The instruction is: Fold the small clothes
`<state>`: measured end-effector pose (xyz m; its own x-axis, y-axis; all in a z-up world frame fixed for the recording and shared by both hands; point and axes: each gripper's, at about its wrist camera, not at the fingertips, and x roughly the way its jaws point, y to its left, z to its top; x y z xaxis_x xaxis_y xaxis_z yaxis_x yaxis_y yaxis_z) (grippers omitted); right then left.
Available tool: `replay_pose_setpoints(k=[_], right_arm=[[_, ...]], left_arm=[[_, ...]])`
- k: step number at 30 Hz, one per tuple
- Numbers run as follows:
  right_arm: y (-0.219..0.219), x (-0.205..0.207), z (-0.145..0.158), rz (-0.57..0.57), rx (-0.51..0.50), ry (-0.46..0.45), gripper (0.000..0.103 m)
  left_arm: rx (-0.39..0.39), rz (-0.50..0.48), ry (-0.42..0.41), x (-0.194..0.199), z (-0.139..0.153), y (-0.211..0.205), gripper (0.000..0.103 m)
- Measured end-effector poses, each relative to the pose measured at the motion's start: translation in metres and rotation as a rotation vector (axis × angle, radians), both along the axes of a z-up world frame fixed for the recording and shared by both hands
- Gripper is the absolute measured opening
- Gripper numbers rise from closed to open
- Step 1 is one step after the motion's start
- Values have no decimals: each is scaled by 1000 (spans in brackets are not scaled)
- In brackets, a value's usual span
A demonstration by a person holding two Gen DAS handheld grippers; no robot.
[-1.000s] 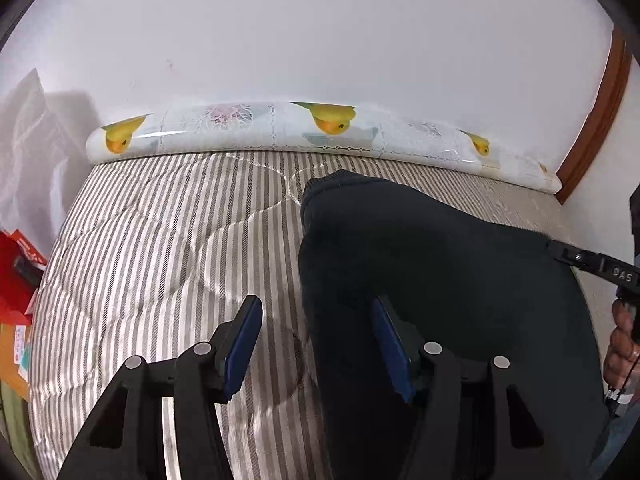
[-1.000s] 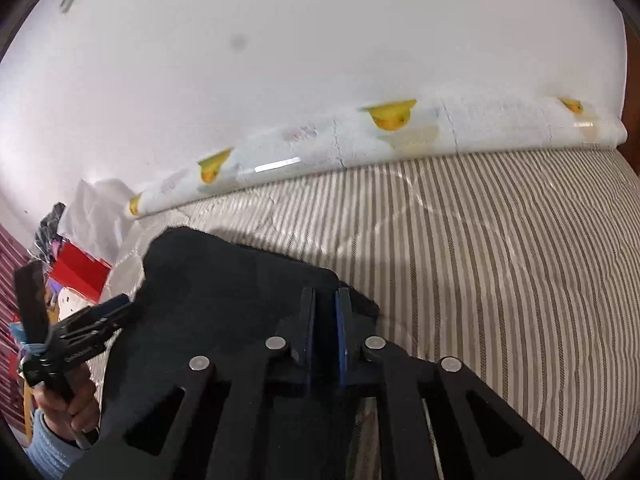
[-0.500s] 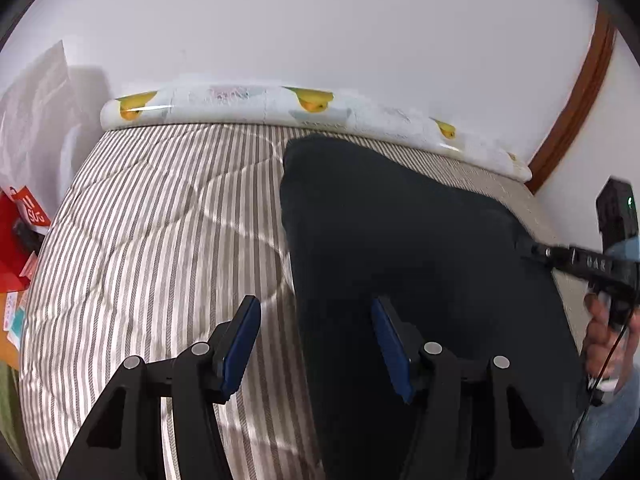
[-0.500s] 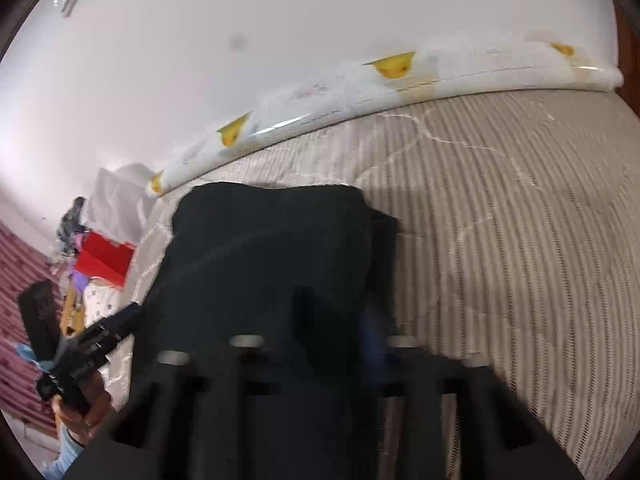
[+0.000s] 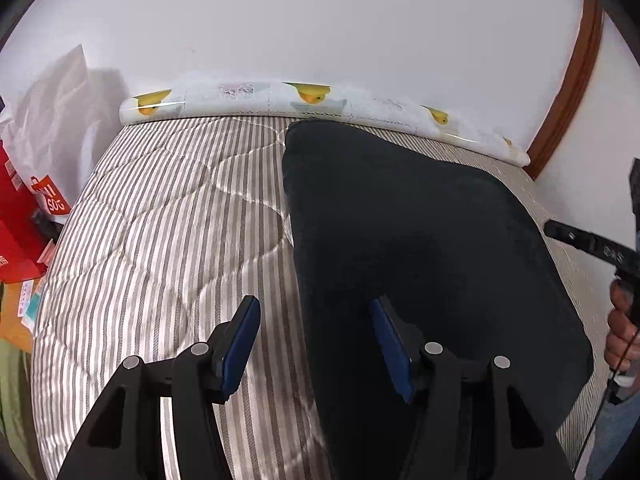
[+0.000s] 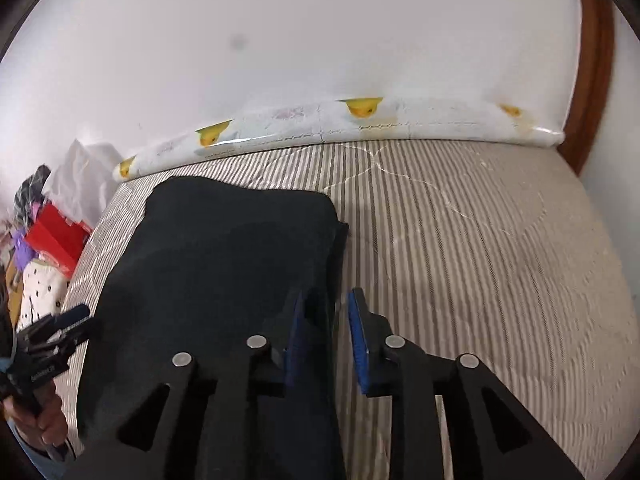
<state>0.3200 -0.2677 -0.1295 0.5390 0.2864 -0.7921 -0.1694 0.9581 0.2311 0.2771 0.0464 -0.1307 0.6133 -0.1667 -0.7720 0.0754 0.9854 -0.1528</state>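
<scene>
Striped quilted bedding (image 5: 160,248) covers the bed that serves as the work surface, with a white wall behind it.

Nearest in the left wrist view, the left gripper (image 5: 316,344) stands about half open with nothing between its blue pads. Its left finger hangs over bare stripes and its right finger over the near left part of the dark garment (image 5: 420,240), whose left edge runs up between them. Whether either finger touches the cloth I cannot tell.

In the right wrist view the right gripper (image 6: 326,344) is parted a little, its jaws having just been opening. The garment's right edge (image 6: 332,264) sits in the gap, with the left pad over the dark cloth and the right pad over the stripes. The pads do not look pressed on the fabric, so I judge the edge released.

Farther out, the garment lies as a fairly flat, rounded rectangle reaching nearly to the duck-print bolster (image 5: 312,100) at the far edge. A second layer shows along its right side, so at least one fold seems done. It still looks broad, so further folds probably remain.

Red shopping bags (image 5: 24,216) and white plastic sit beyond the bed's left side.
</scene>
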Motion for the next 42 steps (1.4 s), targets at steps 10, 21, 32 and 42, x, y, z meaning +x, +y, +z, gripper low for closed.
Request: replay_pose_setpoints(k=[10,21,32,42], right_arm=[[4,-72,-13,-7,-74,-23,33],[-5,-108,-15,-74,-137,-6,33],[-23,-155,18,-148,-107,15,43],[-24,-229,83,-202,-99,-135,75]], left_arm=[[16,-1,17,-39,1,-7,56],[-22,25,40,-74,0,-2,66],[21,2,17,-123,25,-15,77],[86,50,-94,-181,70,-28,94]])
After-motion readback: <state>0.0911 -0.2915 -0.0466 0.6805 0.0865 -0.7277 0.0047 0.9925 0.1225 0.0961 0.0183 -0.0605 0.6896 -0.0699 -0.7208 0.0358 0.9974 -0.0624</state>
